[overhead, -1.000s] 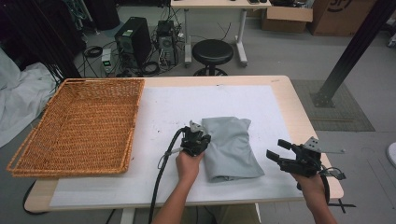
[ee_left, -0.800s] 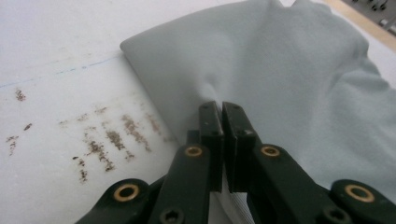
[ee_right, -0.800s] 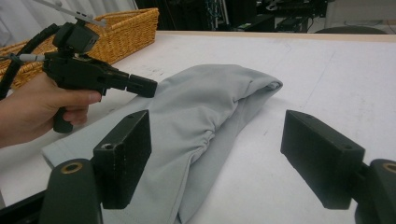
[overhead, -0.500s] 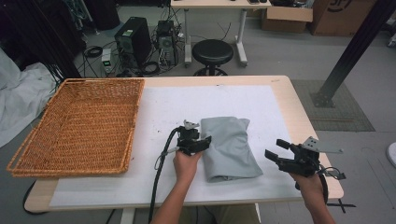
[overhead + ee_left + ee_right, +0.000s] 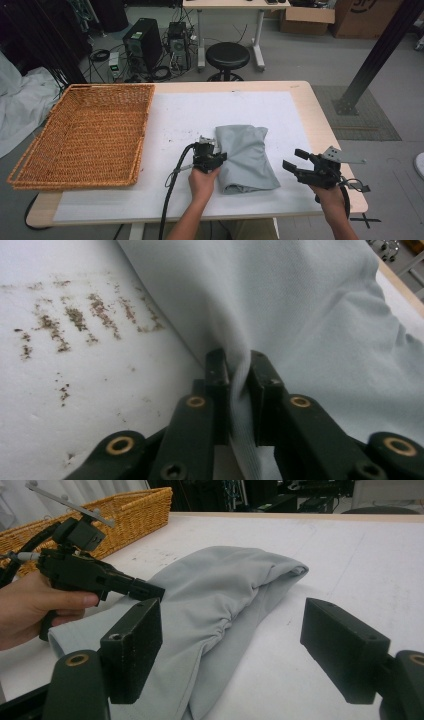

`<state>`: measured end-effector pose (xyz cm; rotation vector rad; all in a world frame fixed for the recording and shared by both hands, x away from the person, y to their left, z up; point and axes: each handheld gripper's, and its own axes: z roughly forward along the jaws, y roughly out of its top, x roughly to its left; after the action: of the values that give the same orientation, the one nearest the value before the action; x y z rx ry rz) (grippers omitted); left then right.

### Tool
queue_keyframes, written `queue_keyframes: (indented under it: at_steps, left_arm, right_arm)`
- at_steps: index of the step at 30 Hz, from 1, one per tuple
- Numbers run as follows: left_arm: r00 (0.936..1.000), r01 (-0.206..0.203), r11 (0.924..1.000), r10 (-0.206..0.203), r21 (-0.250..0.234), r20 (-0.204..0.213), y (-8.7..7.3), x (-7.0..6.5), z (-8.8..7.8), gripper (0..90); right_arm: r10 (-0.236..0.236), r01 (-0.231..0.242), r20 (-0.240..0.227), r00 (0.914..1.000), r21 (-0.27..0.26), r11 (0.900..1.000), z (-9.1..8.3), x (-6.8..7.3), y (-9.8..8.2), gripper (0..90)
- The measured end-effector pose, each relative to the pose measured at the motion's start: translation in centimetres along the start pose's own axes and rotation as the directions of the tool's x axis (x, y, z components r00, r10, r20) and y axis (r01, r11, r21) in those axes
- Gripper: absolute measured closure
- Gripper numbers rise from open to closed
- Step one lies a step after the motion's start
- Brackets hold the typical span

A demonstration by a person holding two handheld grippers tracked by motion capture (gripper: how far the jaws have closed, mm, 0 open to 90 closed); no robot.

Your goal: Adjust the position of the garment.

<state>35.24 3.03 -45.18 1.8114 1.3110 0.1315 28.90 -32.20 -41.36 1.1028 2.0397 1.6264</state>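
Observation:
A folded grey cloth (image 5: 247, 155) (image 5: 215, 595) lies on the white mat, right of centre. My left gripper (image 5: 218, 156) (image 5: 239, 375) is at the cloth's left edge. Its jaws have just been closing and now pinch a fold of the grey cloth (image 5: 300, 315) between the pads. In the right gripper view the left gripper (image 5: 150, 591) reaches onto the cloth from the left, held in a hand. My right gripper (image 5: 292, 160) (image 5: 239, 640) hovers to the right of the cloth near the table's front right corner, open, with nothing between its pads.
A large wicker basket (image 5: 85, 135) (image 5: 135, 505) covers the left part of the table. The white mat (image 5: 190, 115) has dark specks near the left gripper. Beyond the table stand a black stool (image 5: 227, 55) and computer cases (image 5: 142, 47) on the floor.
The left gripper's jaws opened at the cloth's left edge and have closed again on a fold of it. The right gripper has kept still.

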Motion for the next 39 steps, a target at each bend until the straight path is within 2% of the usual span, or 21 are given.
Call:
queue_keyframes:
  at_steps: [2, 8, 13, 18, 23, 25, 28, 36, 37, 39]
  left_arm:
    - [0.9996, 0.02, 0.9998, -0.02, 0.0, 0.018, 0.1, 0.4, -0.1, 84.3]
    - [0.9997, 0.022, 0.9994, -0.023, -0.027, -0.008, 0.5, 1.4, -0.8, 85.4]
    - [0.998, 0.041, 0.9978, -0.043, -0.052, -0.046, 0.9, 2.9, -1.7, 85.4]
    - [0.9931, 0.071, 0.994, -0.078, -0.083, -0.088, 1.0, 4.7, -2.8, 85.4]
    - [0.9883, 0.073, 0.9909, -0.087, -0.113, -0.125, 1.1, 6.1, -3.7, 85.3]
    - [0.9872, 0.079, 0.9893, -0.094, -0.123, -0.128, 1.0, 6.5, -4.1, 85.3]
    - [0.9876, 0.072, 0.9888, -0.089, -0.131, -0.13, 1.0, 7.0, -4.5, 85.2]
    - [0.9898, 0.043, 0.9914, -0.059, -0.123, -0.129, 0.9, 7.1, -4.3, 84.1]
    - [0.9895, 0.029, 0.9908, -0.047, -0.132, -0.137, 0.8, 7.1, -4.3, 80.6]
    - [0.9909, 0.003, 0.987, -0.024, -0.161, -0.132, 0.8, 7.0, -4.5, 54.6]
  right_arm:
    - [0.001, -0.001, -0.003, 1.0, -0.002, 1.0, -0.1, 0.0, 0.0, 24.3]
    - [-0.004, 0.004, 0.001, 1.0, -0.008, 1.0, -0.3, 0.1, 0.3, 24.3]
    - [0.003, -0.003, 0.004, 1.0, -0.007, 1.0, -0.3, 0.1, 0.2, 24.2]
    - [0.001, -0.001, -0.001, 1.0, 0.0, 1.0, 0.0, 0.3, 0.2, 24.3]
    - [0.0, 0.0, -0.003, 1.0, 0.002, 1.0, 0.1, 0.4, 0.3, 24.2]
    - [-0.001, 0.001, -0.004, 1.0, 0.001, 1.0, 0.2, 0.4, 0.3, 24.2]
    - [0.001, -0.001, -0.004, 1.0, 0.0, 1.0, 0.3, 0.4, 0.4, 24.1]
    - [0.002, -0.002, -0.005, 1.0, 0.001, 1.0, 0.6, 0.5, 0.4, 24.1]
    - [0.002, -0.002, -0.005, 1.0, 0.001, 1.0, 0.6, 0.5, 0.4, 24.1]
    - [0.001, -0.001, -0.005, 1.0, 0.001, 1.0, 0.5, 0.5, 0.4, 24.1]
